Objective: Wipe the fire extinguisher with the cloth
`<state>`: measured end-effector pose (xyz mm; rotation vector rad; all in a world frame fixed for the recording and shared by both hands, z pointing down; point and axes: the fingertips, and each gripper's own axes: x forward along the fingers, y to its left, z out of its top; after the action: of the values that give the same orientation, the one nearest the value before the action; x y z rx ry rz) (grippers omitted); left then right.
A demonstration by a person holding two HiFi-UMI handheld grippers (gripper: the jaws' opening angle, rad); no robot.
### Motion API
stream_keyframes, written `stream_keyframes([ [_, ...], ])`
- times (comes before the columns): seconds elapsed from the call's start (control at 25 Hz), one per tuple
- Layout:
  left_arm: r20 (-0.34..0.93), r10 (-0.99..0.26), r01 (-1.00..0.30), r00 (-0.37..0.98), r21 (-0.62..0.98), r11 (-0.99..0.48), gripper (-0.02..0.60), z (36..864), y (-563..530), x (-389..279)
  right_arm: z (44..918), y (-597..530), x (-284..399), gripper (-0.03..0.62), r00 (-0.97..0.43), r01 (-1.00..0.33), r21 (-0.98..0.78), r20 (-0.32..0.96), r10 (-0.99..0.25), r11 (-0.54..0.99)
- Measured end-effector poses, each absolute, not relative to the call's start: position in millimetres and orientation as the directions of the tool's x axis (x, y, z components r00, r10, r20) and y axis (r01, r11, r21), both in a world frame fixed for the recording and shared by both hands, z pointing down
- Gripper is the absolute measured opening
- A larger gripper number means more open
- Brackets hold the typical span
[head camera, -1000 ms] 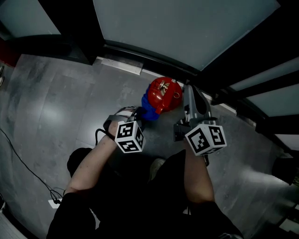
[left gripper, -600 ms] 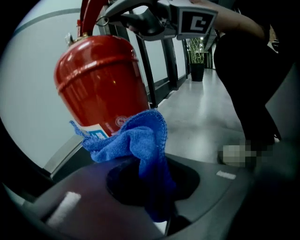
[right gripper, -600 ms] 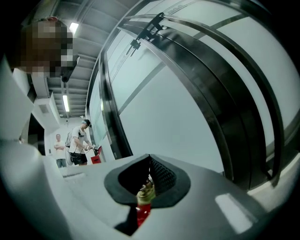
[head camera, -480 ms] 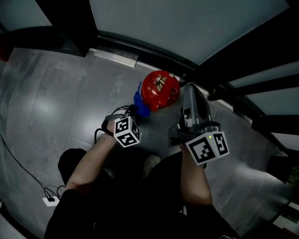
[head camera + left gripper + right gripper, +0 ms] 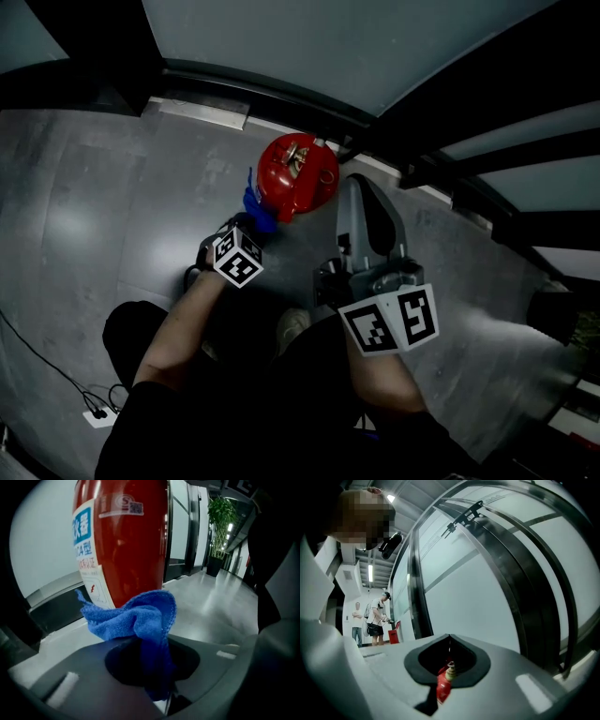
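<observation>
Lowered since a second ago, the left gripper is showing its marker cube smaller in the head view, while the right gripper's cube is looming larger and closer to the camera. Nearest, the left jaws are pinching a blue cloth, whose bunched free end is pressing against the lower side of the red fire extinguisher. The right jaws are meeting at their tips and gripping nothing; the extinguisher's red top and brass valve are showing through the hollow behind them. The right gripper is hovering just beside the extinguisher's right side.

A white and blue label is wrapping the extinguisher, carrying Chinese characters with the letters "CA" readable; a small sticker above it is too blurred to read.

The extinguisher is standing on a grey polished floor close to a dark-framed glass wall. A thin cable is trailing across the floor at the left. Far down the corridor a potted plant is standing, and two people are waiting beside a red box
</observation>
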<state>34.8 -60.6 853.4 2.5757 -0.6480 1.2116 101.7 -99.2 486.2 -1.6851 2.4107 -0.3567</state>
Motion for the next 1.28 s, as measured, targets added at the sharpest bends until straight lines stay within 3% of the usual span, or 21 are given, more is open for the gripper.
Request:
stream_keyframes([
  [0.28, 0.775, -0.229, -0.587, 0.589, 0.215, -0.78, 0.069, 890, -59, 36, 489, -94, 116, 0.003, -0.314, -0.884, -0.368, 0.009, -0.949, 0.289],
  [0.76, 0.821, -0.185, -0.601, 0.541, 0.223, -0.767, 0.069, 924, -59, 28, 509, -100, 132, 0.003, -0.3, -0.897, -0.363, 0.082, -0.95, 0.252],
  [0.88, 0.812, -0.214, -0.618, 0.543, 0.214, -0.757, 0.069, 898, -64, 9, 510, -111, 142, 0.003, -0.274, -0.903, -0.367, 0.089, -0.958, 0.225],
  [1.04, 0.745, -0.348, -0.661, 0.569, 0.162, -0.733, 0.069, 830, -95, -27, 509, -125, 146, 0.003, -0.245, -0.898, -0.397, 0.092, -0.965, 0.19],
  [1.28, 0.548, -0.462, -0.563, 0.697, 0.02, -0.826, 0.069, 689, -121, -49, 502, -136, 134, 0.003, -0.25, -0.893, -0.407, 0.1, -0.963, 0.19],
])
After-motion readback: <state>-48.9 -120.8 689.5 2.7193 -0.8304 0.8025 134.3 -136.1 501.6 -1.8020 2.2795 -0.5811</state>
